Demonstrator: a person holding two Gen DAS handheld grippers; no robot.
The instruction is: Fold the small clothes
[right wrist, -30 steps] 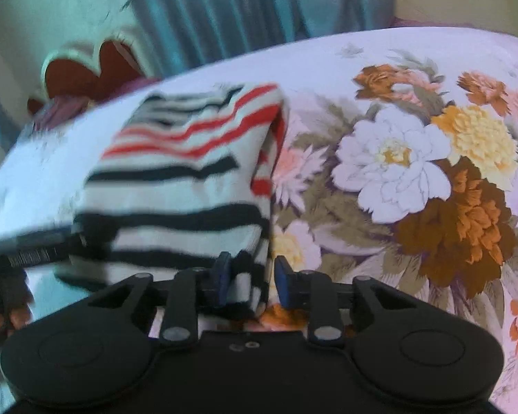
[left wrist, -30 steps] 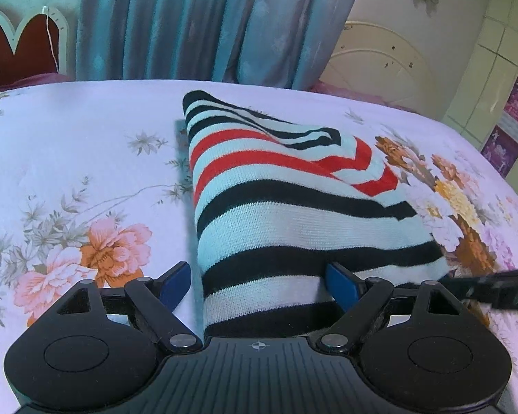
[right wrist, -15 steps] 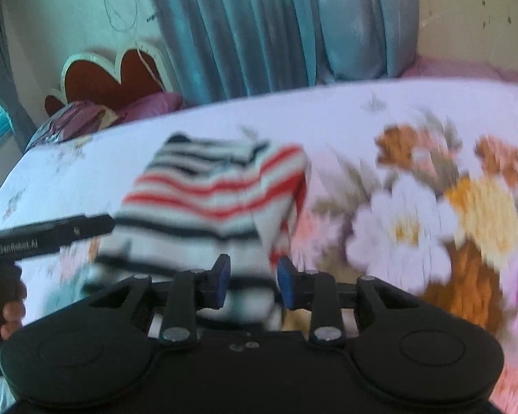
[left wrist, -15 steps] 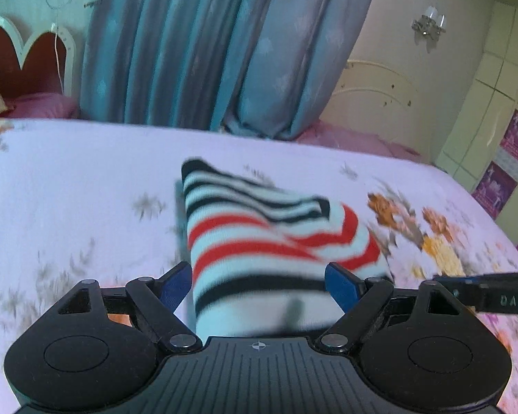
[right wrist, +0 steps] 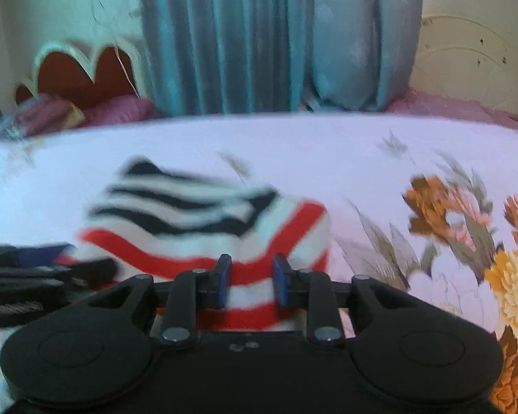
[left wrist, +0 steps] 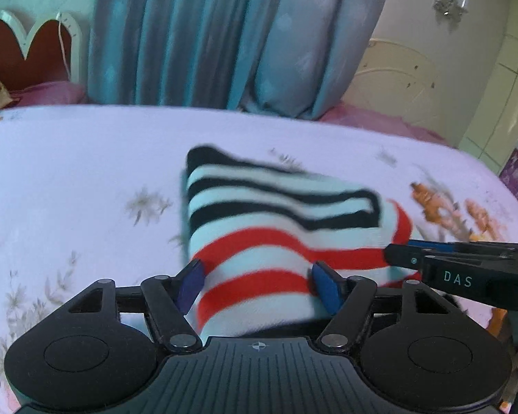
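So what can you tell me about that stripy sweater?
The sweater looks like soft knit, pale with black stripes at the far end and red stripes near the grippers. It is folded into a bundle, a black-striped layer lying on top. Its near end is raised, while the far end lies on the flowery bedsheet. The left gripper stands wide around the near edge; the right gripper has cloth between its fingers. The picture is blurry.

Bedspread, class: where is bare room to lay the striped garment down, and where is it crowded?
Free: the pale bedspread left of the striped garment, and the strip between it and the curtain. Crowded: the near edge, where the left gripper and right gripper straddle the cloth.
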